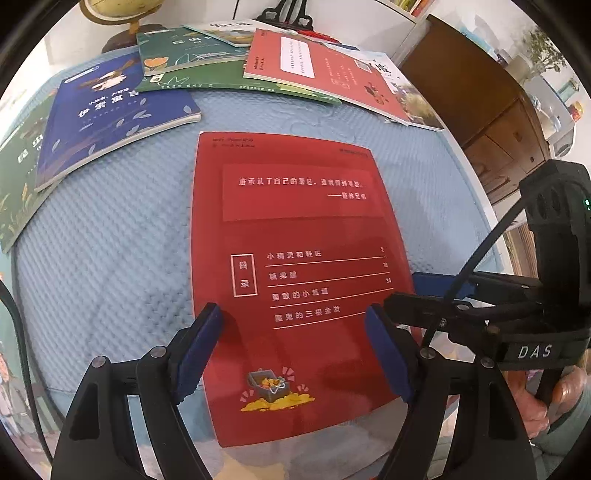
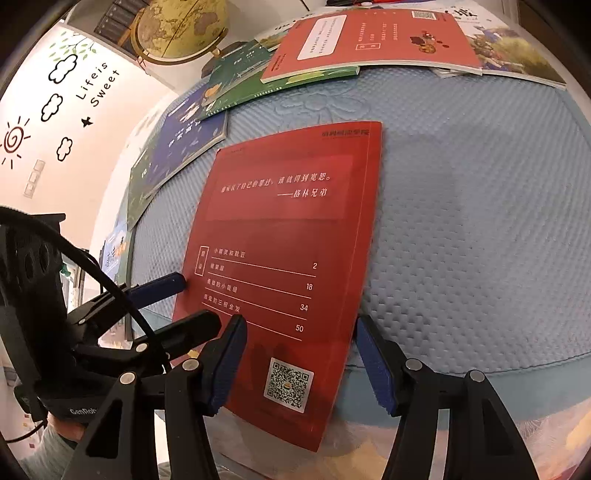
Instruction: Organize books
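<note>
A red book lies flat, back cover up, on the light blue quilted mat. My left gripper hovers open over the book's near end; one finger is at its left edge and the other is over its right part. My right gripper is also open. Its left finger is over the red book and its right finger is just outside the book's right edge. Each gripper shows in the other's view: the right gripper at the book's right side, the left gripper at its left side. Neither holds anything.
More books lie fanned along the mat's far side: a blue book, green books, a salmon book and an illustrated one. A globe stands behind them. A wooden cabinet is off to the right.
</note>
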`<move>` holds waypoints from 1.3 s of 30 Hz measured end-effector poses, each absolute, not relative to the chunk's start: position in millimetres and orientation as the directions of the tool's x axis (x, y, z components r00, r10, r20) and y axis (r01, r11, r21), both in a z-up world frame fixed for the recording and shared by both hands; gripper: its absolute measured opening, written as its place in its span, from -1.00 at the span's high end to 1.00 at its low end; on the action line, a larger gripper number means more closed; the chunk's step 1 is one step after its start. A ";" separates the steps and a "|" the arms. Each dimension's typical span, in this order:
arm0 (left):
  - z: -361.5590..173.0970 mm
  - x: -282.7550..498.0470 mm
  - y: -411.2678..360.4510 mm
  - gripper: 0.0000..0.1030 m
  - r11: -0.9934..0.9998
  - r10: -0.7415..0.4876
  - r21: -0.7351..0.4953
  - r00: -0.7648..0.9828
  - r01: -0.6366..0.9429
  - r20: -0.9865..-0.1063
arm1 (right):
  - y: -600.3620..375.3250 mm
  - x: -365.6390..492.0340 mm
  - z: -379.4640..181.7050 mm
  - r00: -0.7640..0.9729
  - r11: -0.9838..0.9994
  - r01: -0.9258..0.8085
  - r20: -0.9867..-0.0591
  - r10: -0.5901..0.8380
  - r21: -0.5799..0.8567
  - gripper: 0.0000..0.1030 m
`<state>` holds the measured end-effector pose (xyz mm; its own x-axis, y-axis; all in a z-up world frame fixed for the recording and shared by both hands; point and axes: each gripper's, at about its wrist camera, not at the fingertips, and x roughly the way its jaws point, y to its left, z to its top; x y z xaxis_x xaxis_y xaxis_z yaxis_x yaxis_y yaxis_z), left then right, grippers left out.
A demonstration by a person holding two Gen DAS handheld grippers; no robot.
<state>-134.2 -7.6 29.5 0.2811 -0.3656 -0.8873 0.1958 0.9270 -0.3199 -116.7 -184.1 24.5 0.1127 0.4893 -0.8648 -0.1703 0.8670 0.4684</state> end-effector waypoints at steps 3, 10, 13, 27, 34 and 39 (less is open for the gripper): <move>29.2 -134.3 -7.3 -0.49 0.900 -0.428 -0.381 0.263 0.213 -0.865 | -201.0 -115.2 24.3 0.093 0.794 -0.114 -0.790 0.607 0.597 -0.17; 31.6 -134.9 7.8 -0.49 0.835 -0.546 -0.507 0.219 0.212 -0.808 | -210.6 -105.2 30.0 0.125 0.660 -0.022 -0.653 0.747 0.751 -0.12; 38.5 -138.0 28.4 -0.49 0.858 -0.513 -0.478 0.260 0.187 -0.818 | -203.3 -102.3 24.0 0.123 0.720 -0.031 -0.713 0.691 0.693 -0.04; 11.3 -124.1 53.0 -0.54 0.841 -0.540 -0.515 0.190 0.168 -0.820 | -198.4 -98.2 13.8 0.156 0.806 -0.006 -0.795 0.585 0.592 0.18; 7.8 -122.0 72.5 -0.54 0.773 -0.635 -0.618 0.164 0.145 -0.755 | -209.5 -97.7 44.2 0.212 0.455 0.035 -0.451 0.867 0.890 0.18; 21.8 -127.3 96.8 -0.54 0.769 -0.639 -0.624 0.200 0.139 -0.743 | -177.8 -94.7 55.0 0.203 0.393 0.026 -0.390 0.898 0.919 0.19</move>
<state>-127.3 96.8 21.8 0.2002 -0.6385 -0.7431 0.1390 0.7693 -0.6236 -94.7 -177.8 55.0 0.2029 0.8984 -0.3896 0.0255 0.3929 0.9192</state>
